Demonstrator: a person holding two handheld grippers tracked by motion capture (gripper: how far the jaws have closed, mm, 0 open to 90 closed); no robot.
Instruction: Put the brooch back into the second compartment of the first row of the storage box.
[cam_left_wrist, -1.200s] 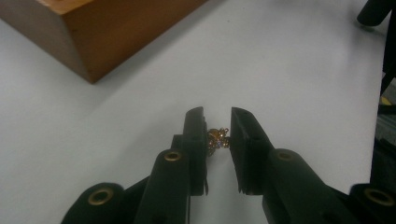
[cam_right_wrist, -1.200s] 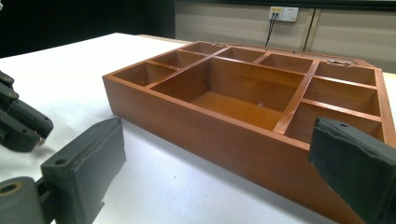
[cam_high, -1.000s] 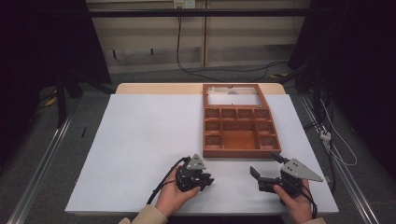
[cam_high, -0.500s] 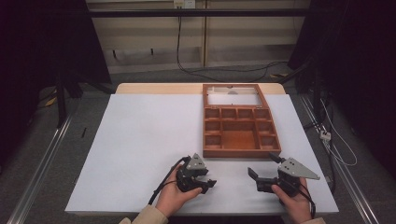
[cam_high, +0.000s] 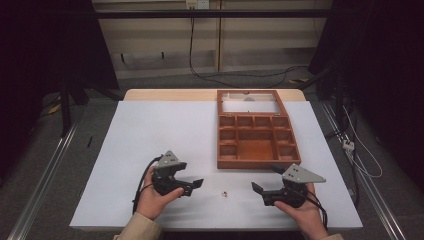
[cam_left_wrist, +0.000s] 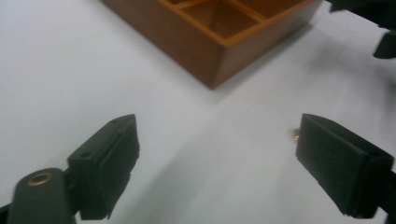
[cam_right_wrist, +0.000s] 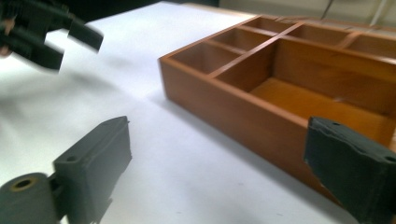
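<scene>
A brown wooden compartment box (cam_high: 255, 137) stands open on the white table (cam_high: 150, 130), its glazed lid laid back at the far end. A tiny brass-coloured piece (cam_high: 226, 194) lies on the table in front of the box, between my grippers. My left gripper (cam_high: 194, 186) is open to the left of it. In the left gripper view the piece (cam_left_wrist: 295, 134) peeks out beside the right-hand jaw of the open left gripper (cam_left_wrist: 217, 140). My right gripper (cam_high: 266, 179) is open near the box's front right corner. The right gripper (cam_right_wrist: 219, 140) frames the box (cam_right_wrist: 280, 88) with nothing held.
The box's compartments look bare. The box's near corner (cam_left_wrist: 219, 42) lies ahead in the left gripper view, with the right gripper (cam_left_wrist: 373, 23) beyond. The right gripper view shows the left gripper (cam_right_wrist: 46, 32) far off. Cables (cam_high: 240, 75) run on the floor behind the table.
My left gripper has moved to the left, away from the table's middle. My right gripper has shifted slightly left. The tiny brass piece now shows between them.
</scene>
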